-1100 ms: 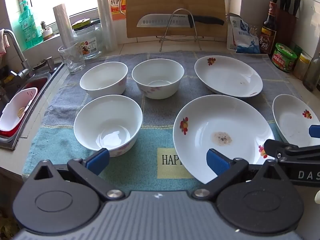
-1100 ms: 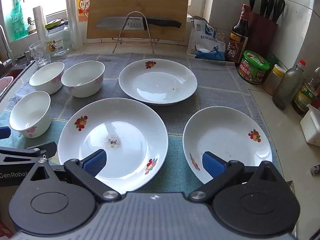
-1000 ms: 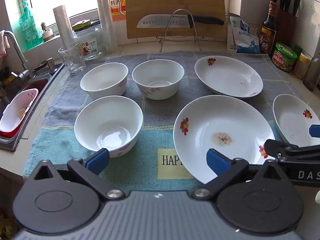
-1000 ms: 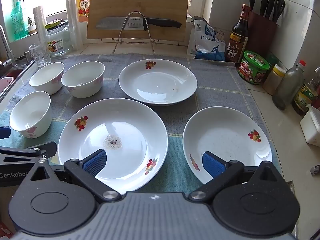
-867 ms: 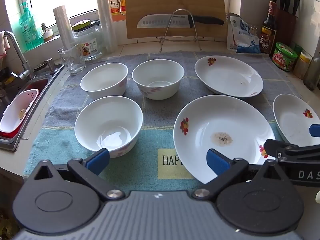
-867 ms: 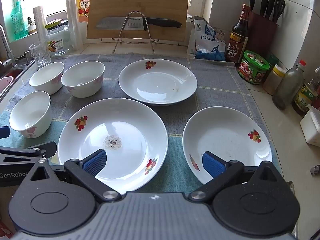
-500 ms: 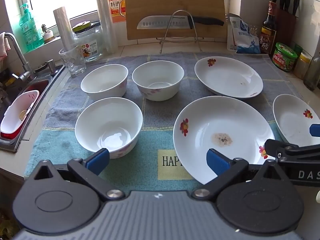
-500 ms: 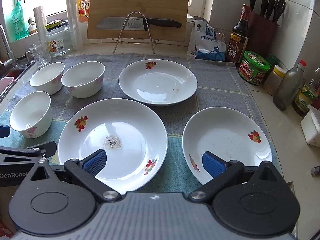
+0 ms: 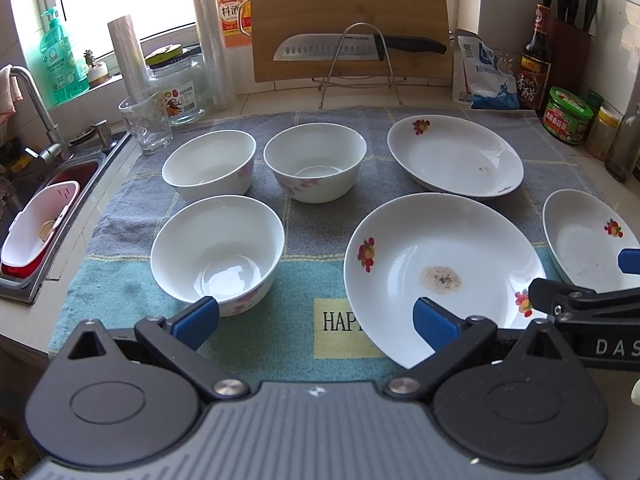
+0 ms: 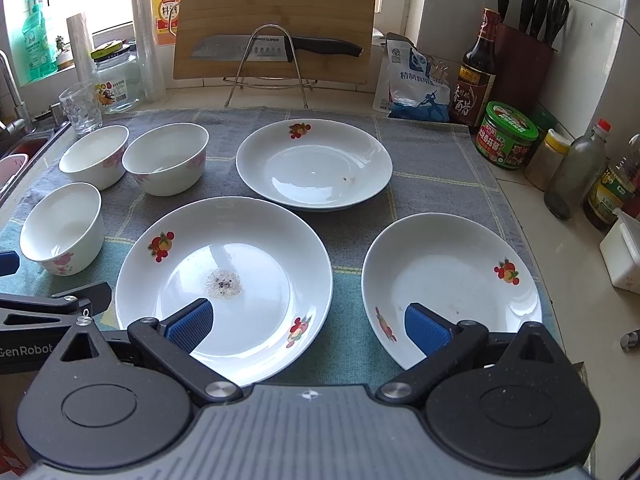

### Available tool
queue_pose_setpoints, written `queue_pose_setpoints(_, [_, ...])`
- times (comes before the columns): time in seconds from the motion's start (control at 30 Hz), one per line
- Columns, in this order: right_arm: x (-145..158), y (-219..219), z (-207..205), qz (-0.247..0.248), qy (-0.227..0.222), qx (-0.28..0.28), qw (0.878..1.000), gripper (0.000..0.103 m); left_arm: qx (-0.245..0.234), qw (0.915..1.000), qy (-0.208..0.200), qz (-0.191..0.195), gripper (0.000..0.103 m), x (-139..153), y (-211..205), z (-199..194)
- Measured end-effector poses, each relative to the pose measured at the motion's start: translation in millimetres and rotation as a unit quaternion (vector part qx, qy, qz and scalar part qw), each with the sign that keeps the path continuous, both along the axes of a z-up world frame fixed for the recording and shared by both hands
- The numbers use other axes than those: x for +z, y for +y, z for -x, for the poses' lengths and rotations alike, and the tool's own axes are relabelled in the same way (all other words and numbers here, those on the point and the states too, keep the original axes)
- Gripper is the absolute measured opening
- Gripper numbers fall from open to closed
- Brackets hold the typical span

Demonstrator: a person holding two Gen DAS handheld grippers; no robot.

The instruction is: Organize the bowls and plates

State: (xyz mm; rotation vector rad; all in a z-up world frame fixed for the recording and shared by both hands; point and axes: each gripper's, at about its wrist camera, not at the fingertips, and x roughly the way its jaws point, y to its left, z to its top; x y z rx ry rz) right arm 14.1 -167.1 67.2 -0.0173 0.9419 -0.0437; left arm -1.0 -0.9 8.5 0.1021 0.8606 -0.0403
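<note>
Three white bowls stand on a towel: a near one (image 9: 218, 250) (image 10: 62, 232), a far left one (image 9: 210, 167) (image 10: 94, 156) and a far middle one (image 9: 315, 161) (image 10: 166, 158). Three white flower-print plates lie to their right: a large stained plate (image 9: 442, 274) (image 10: 224, 280), a far plate (image 9: 456, 156) (image 10: 314, 164) and a right plate (image 9: 588, 236) (image 10: 450, 284). My left gripper (image 9: 314, 318) is open and empty, low over the towel's front between the near bowl and the large plate. My right gripper (image 10: 306, 326) is open and empty, between the large and right plates.
The towel (image 9: 340, 220) covers the counter. A sink (image 9: 36, 200) with a red-and-white tub lies left. A glass (image 9: 146, 124), jar, knife on a rack (image 9: 360, 46) and cutting board stand behind. Sauce bottles and jars (image 10: 506, 136) line the right wall.
Almost nothing has changed. The left wrist view has drifted very slightly, and both grippers stay open and in place.
</note>
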Motion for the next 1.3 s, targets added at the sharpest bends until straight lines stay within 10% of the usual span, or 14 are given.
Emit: queue_pose_setpoints(1.3, [3.9,-1.4,-1.7,0.001,-0.002,0.0,1.0,0.103,-0.001,1.0,-0.005,-0.003,0.102,1.8,-3.0,-0.1])
